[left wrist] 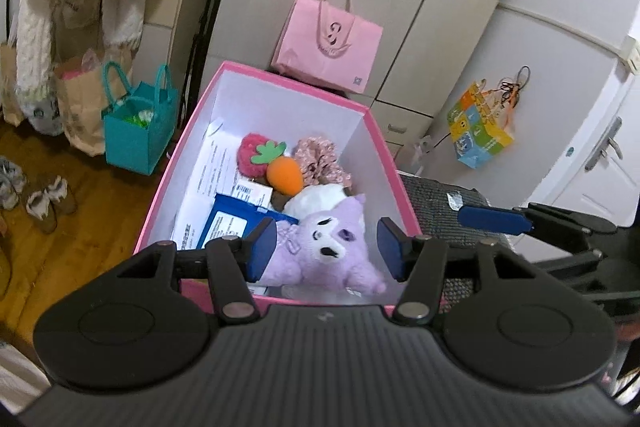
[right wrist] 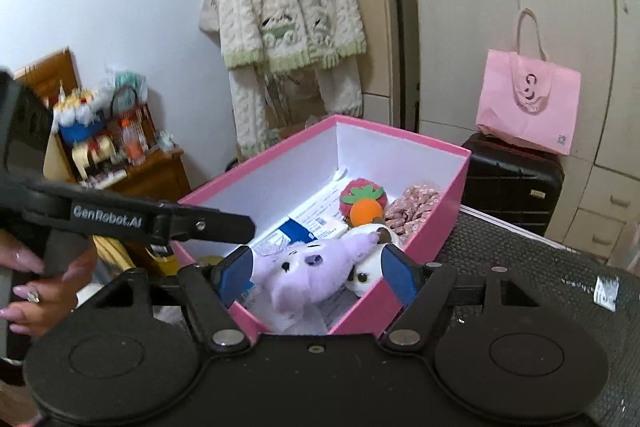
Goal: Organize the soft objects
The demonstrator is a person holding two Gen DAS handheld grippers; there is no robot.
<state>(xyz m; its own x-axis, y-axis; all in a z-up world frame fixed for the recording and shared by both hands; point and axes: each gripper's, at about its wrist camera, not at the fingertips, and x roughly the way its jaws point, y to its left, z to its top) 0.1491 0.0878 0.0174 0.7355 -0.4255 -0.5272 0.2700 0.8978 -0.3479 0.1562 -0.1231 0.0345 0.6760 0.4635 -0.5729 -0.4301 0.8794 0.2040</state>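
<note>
Plush purple toy (left wrist: 328, 247) lies in the pink box (left wrist: 280, 79) (near end), framed between the left gripper (left wrist: 326, 247) fingers, which stand apart and clear of it; right gripper (right wrist: 316, 277) is likewise spread, toy at its 12 o'clock, carrot plush (left wrist: 285, 175) beyond

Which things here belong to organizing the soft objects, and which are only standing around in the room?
For the job:
- pink box
- purple plush
- carrot plush
- white plush
- floral scrunchie
- left gripper, right gripper, both open

Just around:
- pink tote bag
- teal bag
- hanging cardigan
- black suitcase
- papers in the box
</note>
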